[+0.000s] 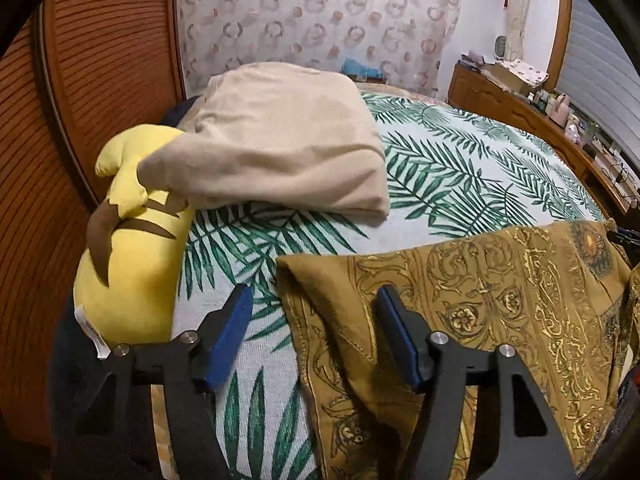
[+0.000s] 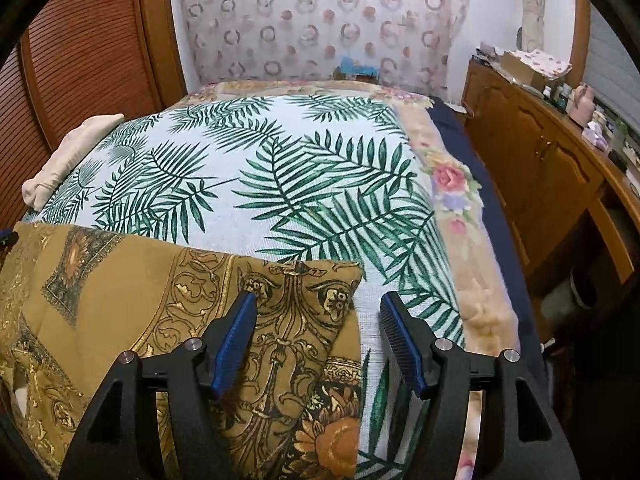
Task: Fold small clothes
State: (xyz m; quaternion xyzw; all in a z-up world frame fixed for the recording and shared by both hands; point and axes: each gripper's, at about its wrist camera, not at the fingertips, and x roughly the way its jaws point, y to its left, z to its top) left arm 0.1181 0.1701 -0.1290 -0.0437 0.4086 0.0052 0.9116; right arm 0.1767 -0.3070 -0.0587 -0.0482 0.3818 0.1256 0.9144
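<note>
I see an ochre cloth garment with gold scrollwork [image 1: 500, 280] lying folded across the near end of the palm-leaf bedspread [image 2: 280, 184].

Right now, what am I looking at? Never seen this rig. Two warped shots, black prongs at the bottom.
No robot: a person carries one handheld gripper in each hand, each with a fisheye camera looking along its jaws. One picture is from the left gripper, the other from the right gripper. Both look over a bed with a palm-leaf cover. A mustard patterned garment lies at the near edge; each gripper's open jaws straddle one of its corners, nothing gripped. Further back lie a folded beige cloth and a yellow plush toy.
</note>
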